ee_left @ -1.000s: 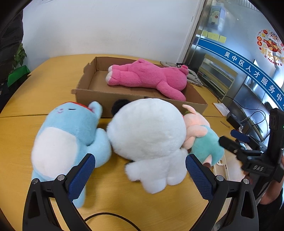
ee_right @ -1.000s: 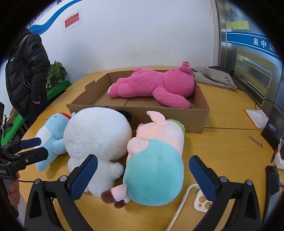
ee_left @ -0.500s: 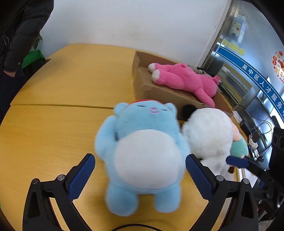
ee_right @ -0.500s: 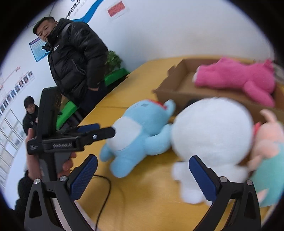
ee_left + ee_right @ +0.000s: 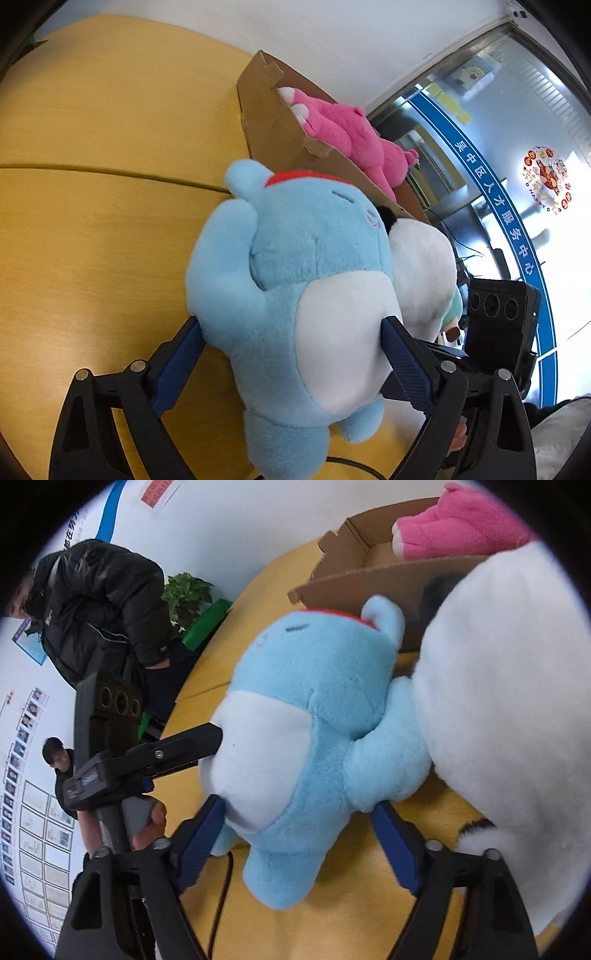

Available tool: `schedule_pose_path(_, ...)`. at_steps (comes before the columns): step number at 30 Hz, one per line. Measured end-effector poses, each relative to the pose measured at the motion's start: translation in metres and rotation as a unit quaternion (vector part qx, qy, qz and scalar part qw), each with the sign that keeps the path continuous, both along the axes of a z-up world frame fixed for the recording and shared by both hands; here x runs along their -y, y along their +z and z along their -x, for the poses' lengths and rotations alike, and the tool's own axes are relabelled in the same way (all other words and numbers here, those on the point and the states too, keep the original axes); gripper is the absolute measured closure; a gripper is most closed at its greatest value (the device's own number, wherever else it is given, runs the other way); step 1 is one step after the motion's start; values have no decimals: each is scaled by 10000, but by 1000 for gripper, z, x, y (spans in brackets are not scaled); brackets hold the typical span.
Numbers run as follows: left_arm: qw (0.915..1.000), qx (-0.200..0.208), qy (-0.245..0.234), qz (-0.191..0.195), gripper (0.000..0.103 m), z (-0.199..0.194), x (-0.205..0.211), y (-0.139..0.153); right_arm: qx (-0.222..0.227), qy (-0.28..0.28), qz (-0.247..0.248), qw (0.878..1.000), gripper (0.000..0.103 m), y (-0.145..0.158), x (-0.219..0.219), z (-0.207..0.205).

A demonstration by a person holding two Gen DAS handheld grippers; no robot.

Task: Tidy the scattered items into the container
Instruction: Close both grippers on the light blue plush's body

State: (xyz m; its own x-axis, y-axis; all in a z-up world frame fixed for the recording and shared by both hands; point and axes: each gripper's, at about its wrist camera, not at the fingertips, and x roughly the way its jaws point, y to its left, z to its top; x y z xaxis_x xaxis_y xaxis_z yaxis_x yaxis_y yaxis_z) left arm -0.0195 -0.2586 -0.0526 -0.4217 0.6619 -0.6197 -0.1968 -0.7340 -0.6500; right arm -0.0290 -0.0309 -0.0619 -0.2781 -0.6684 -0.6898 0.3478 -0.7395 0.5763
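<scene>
A light blue plush with a white belly lies on the yellow table in front of the cardboard box. My left gripper has its blue pads pressed against both sides of the plush's belly. My right gripper straddles the same blue plush lower down, its pads touching the plush's sides. A pink plush lies inside the box. A big white plush lies to the right of the blue one, touching it.
A teal and pink plush peeks out behind the white plush. A man in a black jacket and a potted plant stand beyond the table's left edge. A black cable runs under the blue plush.
Both grippers have moved in on the blue plush and narrowed from wide open until their pads press its sides. The right view has swung left, off the teal plush.
</scene>
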Motion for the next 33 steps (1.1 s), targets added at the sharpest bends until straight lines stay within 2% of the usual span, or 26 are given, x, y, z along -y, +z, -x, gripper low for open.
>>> schedule_pose_path(1, 10000, 9, -10, -72, 10, -4, 0, 0, 0, 91, 51, 9999, 43, -1, 0, -2)
schedule_pose_path(3, 9996, 26, -56, -258, 22, -16, 0, 2, -75, 309, 28, 9995, 47, 1, 1, -8)
schedule_pose_path(4, 9997, 0, -70, -247, 23, -25, -2, 6, -149, 451, -64, 9989, 49, 2, 2, -13)
schedule_pose_path(7, 9999, -102, -95, -9, 22, -56, -13, 17, 8, 908, -175, 9957, 49, 1, 1, -27)
schedule_pose_path(9, 9999, -134, -79, 69, 22, -73, -16, 21, 178, 1110, -120, 9936, 43, -1, -2, -36)
schedule_pose_path(11, 9999, -129, 8, -4, 21, -83, -11, 24, 210, 1097, -157, 9936, 36, 0, -9, -41)
schedule_pose_path(13, 9997, -198, 133, -31, 18, -86, -1, 28, 32, 861, -269, 9959, 24, 8, -19, -40)
schedule_pose_path(16, 9986, -153, 495, -62, 10, -75, 19, 27, -146, 463, -227, 9986, 23, 18, -33, -33)
schedule_pose_path(19, 9964, 117, 823, -159, 10, -52, 38, 11, 58, 92, 45, 9999, 23, 15, -43, -21)
schedule_pose_path(21, 9955, 340, 881, -104, 15, -42, 40, -3, 225, -129, 166, 9995, 24, 9, -47, -12)
schedule_pose_path(23, 9951, 532, 836, -34, 41, -35, 39, -16, 256, -217, 213, 9992, 24, 3, -46, -8)
schedule_pose_path(25, 9958, 565, 727, -34, 50, -35, 34, -19, 236, -298, 247, 9990, 29, 0, -45, -5)
schedule_pose_path(26, 9960, 556, 701, -5, 61, -35, 32, -19, 191, -342, 246, 9989, 32, 0, -45, -4)
schedule_pose_path(29, 9961, 538, 672, 213, 68, -37, 27, -13, 119, -490, 230, 9985, 48, -1, -49, -4)
schedule_pose_path(30, 9959, 531, 676, 276, 68, -39, 26, -12, 126, -542, 218, 9982, 59, -3, -50, -4)
schedule_pose_path(31, 9958, 526, 684, 310, 70, -42, 26, -10, 159, -568, 255, 9979, 65, -5, -53, -3)
schedule_pose_path(33, 9955, 502, 684, 423, 70, -48, 27, -7, 238, -547, 332, 9977, 71, -10, -54, -3)
